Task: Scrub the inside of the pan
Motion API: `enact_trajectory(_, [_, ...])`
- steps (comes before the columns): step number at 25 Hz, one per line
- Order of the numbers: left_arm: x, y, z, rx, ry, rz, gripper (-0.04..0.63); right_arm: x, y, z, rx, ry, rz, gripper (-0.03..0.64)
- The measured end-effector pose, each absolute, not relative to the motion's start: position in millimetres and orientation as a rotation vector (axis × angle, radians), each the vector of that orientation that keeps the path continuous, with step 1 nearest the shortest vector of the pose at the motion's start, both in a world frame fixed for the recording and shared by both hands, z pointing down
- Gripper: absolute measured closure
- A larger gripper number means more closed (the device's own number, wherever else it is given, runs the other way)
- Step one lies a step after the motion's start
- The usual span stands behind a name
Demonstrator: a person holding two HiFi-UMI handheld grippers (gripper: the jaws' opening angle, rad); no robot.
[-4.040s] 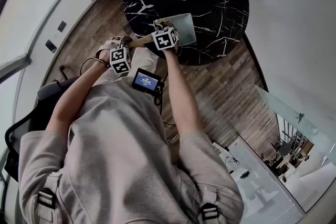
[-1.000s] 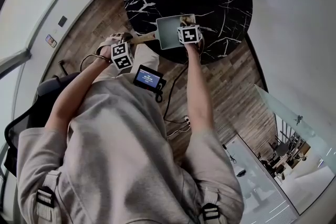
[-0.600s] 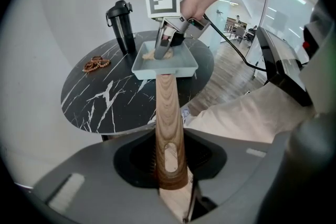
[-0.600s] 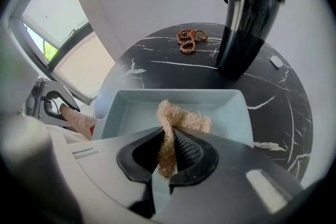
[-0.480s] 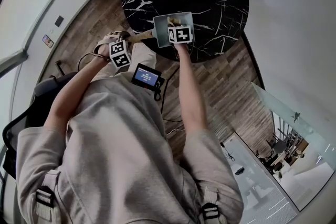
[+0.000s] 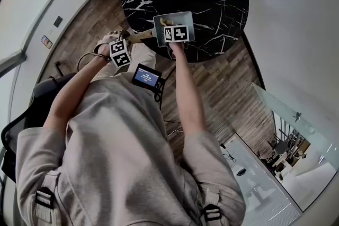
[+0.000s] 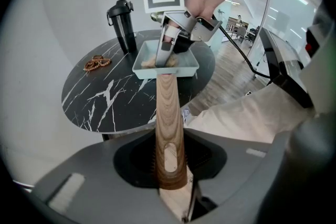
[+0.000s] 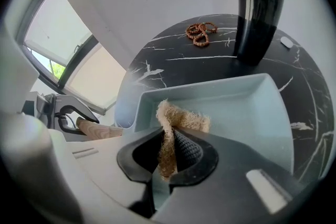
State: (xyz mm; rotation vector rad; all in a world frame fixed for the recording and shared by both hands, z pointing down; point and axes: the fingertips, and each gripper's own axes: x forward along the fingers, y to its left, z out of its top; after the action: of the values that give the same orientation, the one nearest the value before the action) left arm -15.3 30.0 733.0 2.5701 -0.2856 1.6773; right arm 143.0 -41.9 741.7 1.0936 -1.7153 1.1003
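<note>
Sitting on the table [image 8: 173,60], the pan [image 8: 247,107] looks hard, smooth and a bit heavy. Its wooden handle [image 7: 169,113] seems the best place to hold, and the left gripper [image 7: 169,165] is clamped on it. The right gripper [image 8: 168,160] pinches a soft, rough scrubber [image 8: 176,123] inside the pan. A bottle [image 8: 260,8] stands just past the pan, with beads [image 8: 201,31] farther back.

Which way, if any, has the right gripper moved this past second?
Yes. In the head view the right gripper has slid left, from the right edge of the pan toward its middle.
</note>
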Motion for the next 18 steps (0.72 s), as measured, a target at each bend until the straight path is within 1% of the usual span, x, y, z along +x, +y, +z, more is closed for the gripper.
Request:
enact_trajectory(6, [-14,30,734,2.561,-0.286,1.688,0.483,126,-36,745,1.112,-1.743,1.403,0.575])
enact_trajectory(11, [-15,31,733,2.554,-0.283,1.693,0.483,119,-35,746,1.061,-1.759,1.464,0.577])
enact_trajectory(18, [-14,31,732,2.554,-0.275,1.690,0.483,116,-33,738,1.036,-1.803,1.660,0.577])
